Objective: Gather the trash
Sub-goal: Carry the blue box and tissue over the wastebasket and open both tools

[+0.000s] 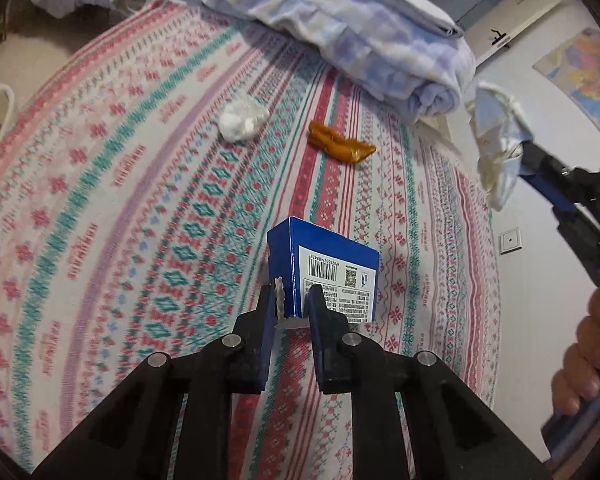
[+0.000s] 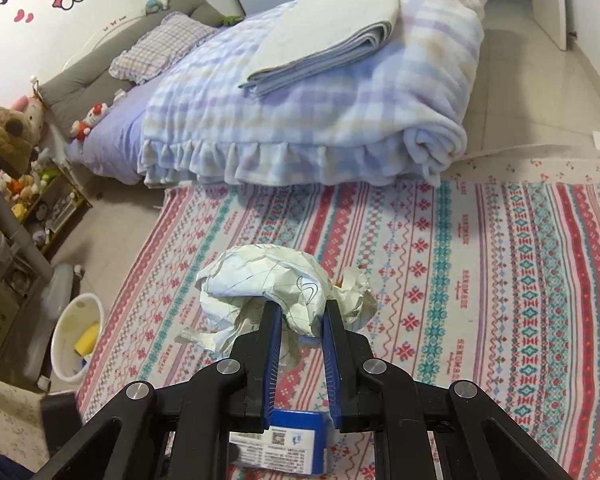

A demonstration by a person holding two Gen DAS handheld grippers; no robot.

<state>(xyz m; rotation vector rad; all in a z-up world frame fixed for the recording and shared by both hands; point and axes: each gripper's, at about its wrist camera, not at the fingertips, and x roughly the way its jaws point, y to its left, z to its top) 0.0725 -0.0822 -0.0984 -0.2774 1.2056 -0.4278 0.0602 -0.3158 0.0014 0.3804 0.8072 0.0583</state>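
My left gripper (image 1: 292,294) is shut on a blue box (image 1: 324,268) with a barcode label, held above the patterned sheet (image 1: 140,208). The box also shows low in the right wrist view (image 2: 284,446). My right gripper (image 2: 300,312) is shut on a crumpled white paper wad (image 2: 268,284), which appears at the right of the left wrist view (image 1: 496,136). On the sheet lie a white tissue ball (image 1: 242,118) and an orange-brown wrapper (image 1: 340,143). A white trash bin (image 2: 76,340) with yellow items inside stands on the floor at the left.
A folded plaid blanket (image 2: 320,112) with a folded towel (image 2: 332,36) lies at the far end of the sheet. Plush toys (image 2: 4,136) and a shelf stand at the left. A door and tiled floor (image 2: 540,80) are at the right.
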